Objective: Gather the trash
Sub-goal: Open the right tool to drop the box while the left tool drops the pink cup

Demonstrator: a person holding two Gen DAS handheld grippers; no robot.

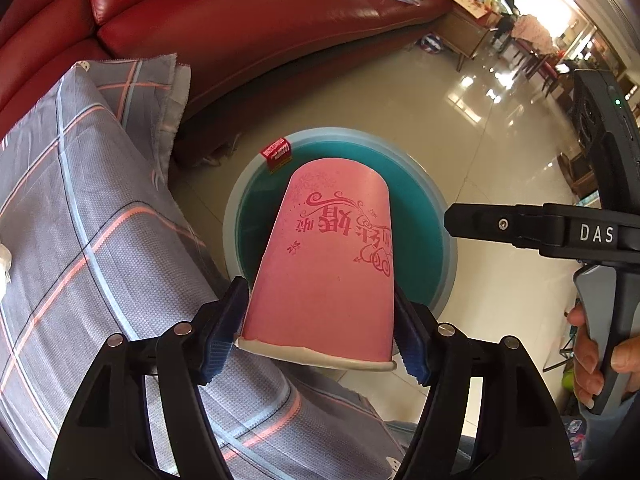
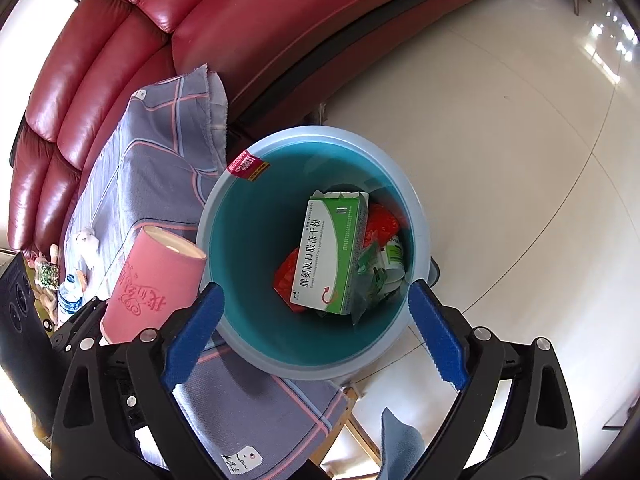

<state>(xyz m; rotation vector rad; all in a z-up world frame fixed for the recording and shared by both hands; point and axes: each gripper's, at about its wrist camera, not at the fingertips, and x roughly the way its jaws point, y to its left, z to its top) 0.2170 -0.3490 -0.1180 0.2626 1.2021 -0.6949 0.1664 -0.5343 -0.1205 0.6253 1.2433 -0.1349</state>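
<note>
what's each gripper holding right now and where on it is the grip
The left gripper clamps the pink paper cup by its sides just below the rim. The right gripper is open and holds nothing.

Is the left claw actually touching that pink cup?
Touching. The left wrist view shows the left claw with both blue pads pressed against the pink cup near its rim.

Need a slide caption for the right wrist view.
Open right gripper above the bin holding a green box; left gripper grips pink cup beside it.
</note>
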